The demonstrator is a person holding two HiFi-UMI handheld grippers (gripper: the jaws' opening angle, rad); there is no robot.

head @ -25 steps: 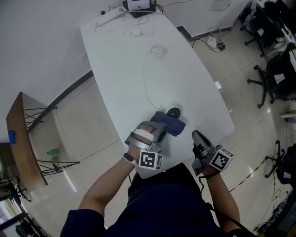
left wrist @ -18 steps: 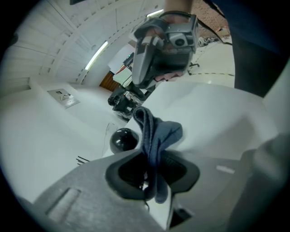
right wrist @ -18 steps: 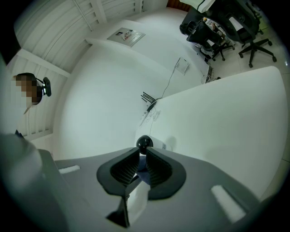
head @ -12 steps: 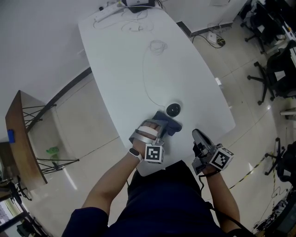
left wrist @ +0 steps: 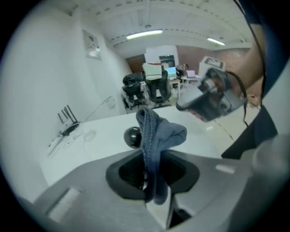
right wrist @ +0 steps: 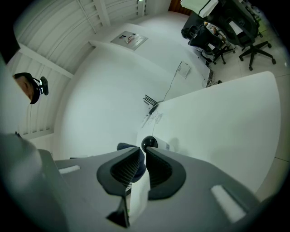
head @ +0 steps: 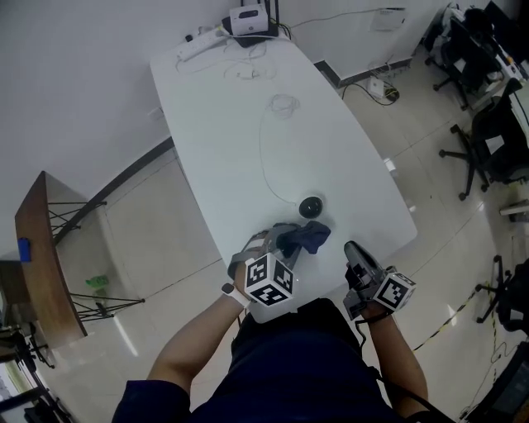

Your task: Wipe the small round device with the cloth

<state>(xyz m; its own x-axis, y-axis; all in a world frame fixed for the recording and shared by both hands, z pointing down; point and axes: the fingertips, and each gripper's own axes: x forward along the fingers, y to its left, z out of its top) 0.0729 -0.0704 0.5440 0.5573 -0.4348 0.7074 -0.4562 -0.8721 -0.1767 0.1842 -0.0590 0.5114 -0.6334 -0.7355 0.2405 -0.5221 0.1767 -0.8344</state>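
Note:
The small round black device (head: 311, 206) sits on the white table (head: 223, 124) near its front end, with a thin white cable leading away from it. My left gripper (head: 285, 250) is shut on a dark blue cloth (head: 305, 237), which bunches up just in front of the device. In the left gripper view the cloth (left wrist: 154, 131) stands up out of the left gripper (left wrist: 152, 156), and the device (left wrist: 132, 137) shows behind it. My right gripper (head: 352, 248) hovers at the table's front right edge, shut with nothing in it. From the right gripper (right wrist: 142, 149) I see the device (right wrist: 148, 143) and the cloth (right wrist: 126, 147).
The cable (head: 263, 153) runs to a coil (head: 283, 103) farther up the table. A power strip (head: 202, 31) and a white box (head: 252, 18) lie at the far end. Office chairs (head: 488, 132) stand at the right and a wooden side table (head: 41, 256) at the left.
My left gripper has rolled and risen a little; the cloth, flat on the table beside the device before, is now bunched up in the jaws. The right gripper has stayed put.

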